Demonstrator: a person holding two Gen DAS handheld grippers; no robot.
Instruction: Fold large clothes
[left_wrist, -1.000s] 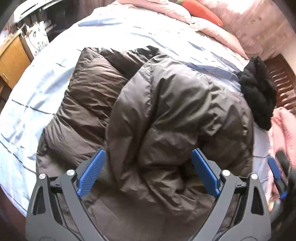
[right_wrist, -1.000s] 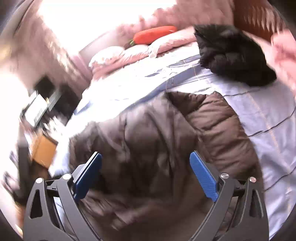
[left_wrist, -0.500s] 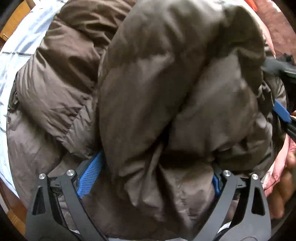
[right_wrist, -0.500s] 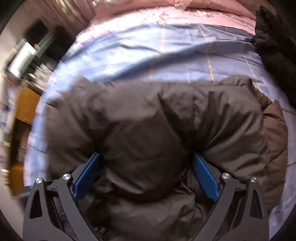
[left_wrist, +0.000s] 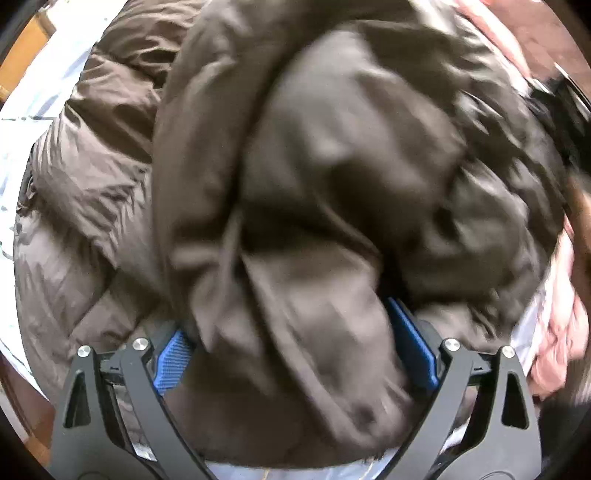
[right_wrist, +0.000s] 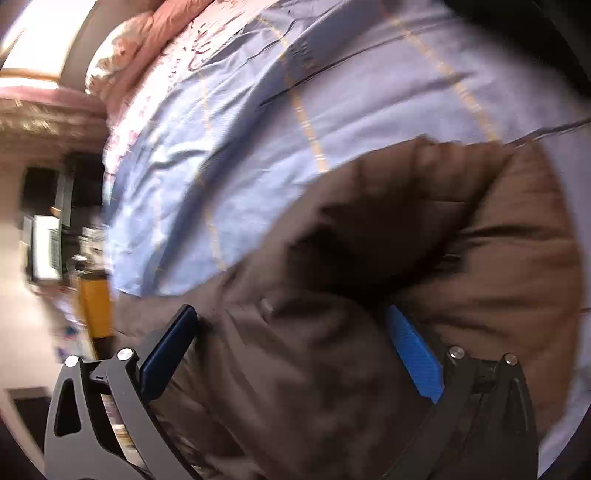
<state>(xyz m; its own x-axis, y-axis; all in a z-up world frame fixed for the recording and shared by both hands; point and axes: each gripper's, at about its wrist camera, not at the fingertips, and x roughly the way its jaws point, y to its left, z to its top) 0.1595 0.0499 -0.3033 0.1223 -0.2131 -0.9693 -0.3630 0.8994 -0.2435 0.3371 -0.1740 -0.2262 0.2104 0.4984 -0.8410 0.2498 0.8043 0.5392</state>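
Observation:
A brown puffer jacket (left_wrist: 332, 166) lies bunched on a pale blue bed sheet (right_wrist: 258, 129). It fills the left wrist view and the lower half of the right wrist view (right_wrist: 424, 258). My left gripper (left_wrist: 291, 347) is open, its blue pads (left_wrist: 171, 360) wide apart with a thick fold of the jacket bulging between them. My right gripper (right_wrist: 291, 350) is open too, its pads (right_wrist: 415, 356) either side of another thick part of the jacket. Both views are blurred by motion.
Pink pillows (right_wrist: 125, 59) lie at the head of the bed. A pink garment (left_wrist: 554, 332) lies at the right edge of the left wrist view. Wooden furniture (right_wrist: 94, 306) and cluttered shelves (right_wrist: 48, 240) stand beside the bed.
Both grippers dropped from above the bed onto the jacket, which now bulges between their pads. The right view has swung and tilted; the black garment has left sight.

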